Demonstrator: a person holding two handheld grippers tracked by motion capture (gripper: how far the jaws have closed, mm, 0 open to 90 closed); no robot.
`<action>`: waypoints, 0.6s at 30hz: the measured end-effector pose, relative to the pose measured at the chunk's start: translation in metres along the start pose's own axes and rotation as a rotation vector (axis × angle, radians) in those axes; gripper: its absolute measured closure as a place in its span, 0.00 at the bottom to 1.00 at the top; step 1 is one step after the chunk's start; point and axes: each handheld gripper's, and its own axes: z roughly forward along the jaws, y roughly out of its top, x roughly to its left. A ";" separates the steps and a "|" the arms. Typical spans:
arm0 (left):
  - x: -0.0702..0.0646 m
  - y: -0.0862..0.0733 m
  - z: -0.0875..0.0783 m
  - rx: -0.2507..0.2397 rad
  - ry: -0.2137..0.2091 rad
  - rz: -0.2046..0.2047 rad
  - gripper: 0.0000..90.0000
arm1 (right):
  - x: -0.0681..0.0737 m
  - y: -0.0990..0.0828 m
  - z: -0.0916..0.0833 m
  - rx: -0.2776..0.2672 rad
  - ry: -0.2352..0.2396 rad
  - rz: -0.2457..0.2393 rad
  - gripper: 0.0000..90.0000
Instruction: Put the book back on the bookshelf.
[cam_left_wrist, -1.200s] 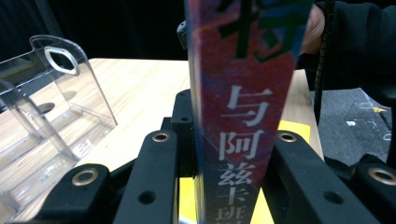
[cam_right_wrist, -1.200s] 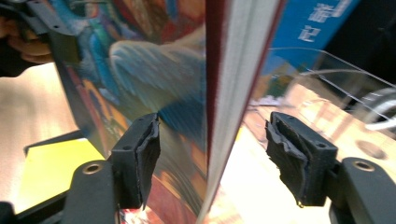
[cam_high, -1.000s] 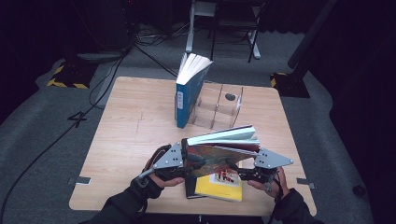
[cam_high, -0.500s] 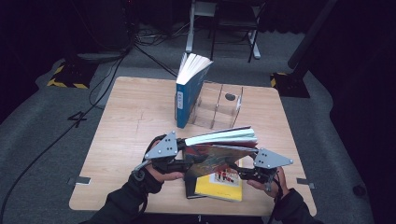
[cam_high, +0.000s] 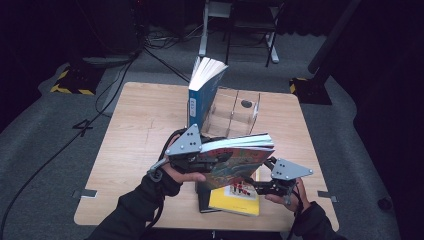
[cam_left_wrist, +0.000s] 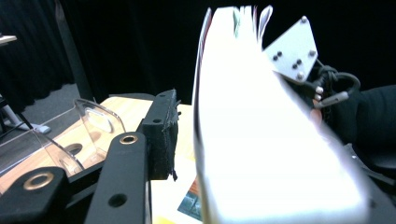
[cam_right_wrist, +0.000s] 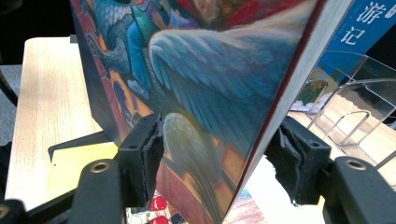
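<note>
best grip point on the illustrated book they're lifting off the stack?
Take the illustrated book near its spine end, from the person's left, jaws across its thickness. It is tilted up, page block fanned toward the right, so loose pages there would slip. The left gripper has just been opening, the book between its jaws with a gap at the visible pad. The right gripper straddles the lower edge.

Four books (cam_high: 235, 160), one clear rack (cam_high: 235, 112), two grippers (cam_high: 187, 150)

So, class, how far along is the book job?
Done: blue book stands upright at the rack. In hand: colourful book, held tilted above the table. Left, probably: standing it in the rack, then the yellow book lying flat.
</note>
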 end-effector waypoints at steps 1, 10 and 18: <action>0.000 0.000 0.000 0.000 0.000 0.000 0.62 | 0.000 0.000 0.000 0.000 0.000 0.000 0.43; 0.001 0.009 0.005 0.018 -0.023 0.005 0.79 | 0.000 0.000 0.000 0.015 -0.011 -0.005 0.43; 0.001 0.010 0.005 0.022 -0.018 0.015 0.80 | -0.001 -0.001 -0.003 0.027 -0.012 -0.006 0.43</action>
